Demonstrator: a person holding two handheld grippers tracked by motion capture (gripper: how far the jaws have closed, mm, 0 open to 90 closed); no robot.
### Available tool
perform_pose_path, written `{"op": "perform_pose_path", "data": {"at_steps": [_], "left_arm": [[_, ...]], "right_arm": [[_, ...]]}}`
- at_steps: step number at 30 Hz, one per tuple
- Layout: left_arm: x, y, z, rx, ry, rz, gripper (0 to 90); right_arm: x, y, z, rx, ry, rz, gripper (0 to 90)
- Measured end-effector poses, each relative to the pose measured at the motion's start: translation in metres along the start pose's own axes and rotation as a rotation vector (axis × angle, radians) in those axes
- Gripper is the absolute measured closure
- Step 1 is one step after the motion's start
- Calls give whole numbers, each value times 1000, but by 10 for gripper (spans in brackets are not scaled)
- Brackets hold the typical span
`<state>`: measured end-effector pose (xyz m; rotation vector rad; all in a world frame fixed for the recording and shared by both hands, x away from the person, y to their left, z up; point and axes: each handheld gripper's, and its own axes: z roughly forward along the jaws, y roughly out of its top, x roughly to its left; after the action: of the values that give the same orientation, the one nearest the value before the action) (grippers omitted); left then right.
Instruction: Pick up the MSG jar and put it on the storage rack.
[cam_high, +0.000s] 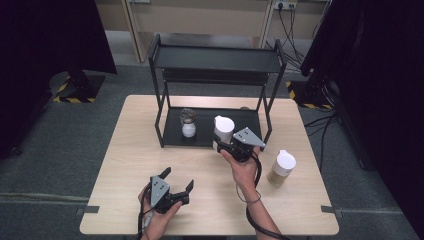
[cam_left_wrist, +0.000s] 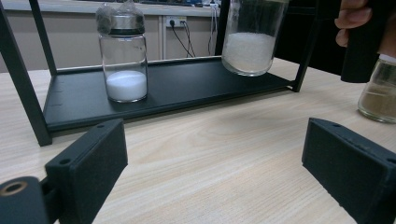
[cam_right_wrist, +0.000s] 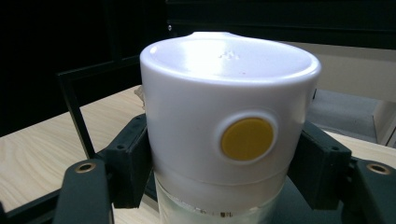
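Note:
A glass jar with a white flip-top lid (cam_high: 223, 127) and white grains inside is held in my right gripper (cam_high: 220, 142), which is shut on it just below the lid. It sits at the right front of the black rack's lower shelf (cam_high: 172, 136). In the left gripper view this jar (cam_left_wrist: 247, 42) appears to hang just above the shelf (cam_left_wrist: 187, 86). In the right gripper view the lid (cam_right_wrist: 224, 93) shows a yellow dot, and both pads (cam_right_wrist: 133, 158) press against the jar. My left gripper (cam_high: 178, 177) rests open on the table at the front, with nothing between its fingers (cam_left_wrist: 88, 163).
A small glass jar with white powder (cam_high: 188, 123) stands on the lower shelf's left half. Another white-lidded jar with brown contents (cam_high: 281, 169) stands on the table at the right. The rack's top shelf (cam_high: 215, 57) overhangs the lower one. Bare wood lies between the grippers.

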<state>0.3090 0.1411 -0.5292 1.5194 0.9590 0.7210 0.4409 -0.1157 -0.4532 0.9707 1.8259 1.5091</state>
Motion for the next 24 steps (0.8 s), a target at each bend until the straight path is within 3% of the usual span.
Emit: {"op": "perform_pose_path", "data": {"at_steps": [24], "left_arm": [[0, 0, 0, 2, 0, 2, 61]], "right_arm": [[-5, 3, 16, 8, -17, 19, 308]]}}
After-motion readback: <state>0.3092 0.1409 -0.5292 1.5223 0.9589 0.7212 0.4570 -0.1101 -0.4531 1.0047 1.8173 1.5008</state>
